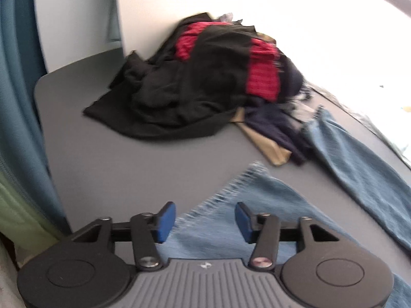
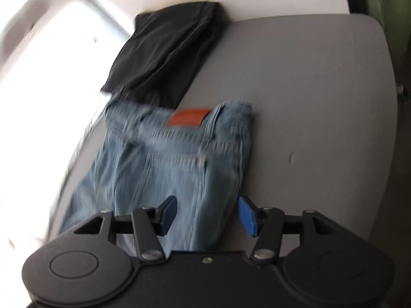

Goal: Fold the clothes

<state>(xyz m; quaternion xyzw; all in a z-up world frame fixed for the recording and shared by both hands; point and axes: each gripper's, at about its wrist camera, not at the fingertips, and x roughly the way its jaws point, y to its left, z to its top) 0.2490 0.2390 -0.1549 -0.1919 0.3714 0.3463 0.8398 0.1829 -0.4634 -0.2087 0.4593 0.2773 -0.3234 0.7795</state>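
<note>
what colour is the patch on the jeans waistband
The rectangular leather patch on the light blue denim jeans is orange-brown, clearest in the right wrist view.

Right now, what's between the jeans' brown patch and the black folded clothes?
Nothing: in the right wrist view the jeans waistband, just above the patch, runs straight up to the black clothes.

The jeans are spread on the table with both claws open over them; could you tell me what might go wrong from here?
1. The jeans' two legs fork apart near the left claw; grasping only the frayed hem may leave the other leg trailing, giving a crooked fold.
2. That other leg touches the unfolded pile; pulling might drag clothes along.
3. The waistband beyond the right claw overlaps the folded black garment, which could shift.
</note>
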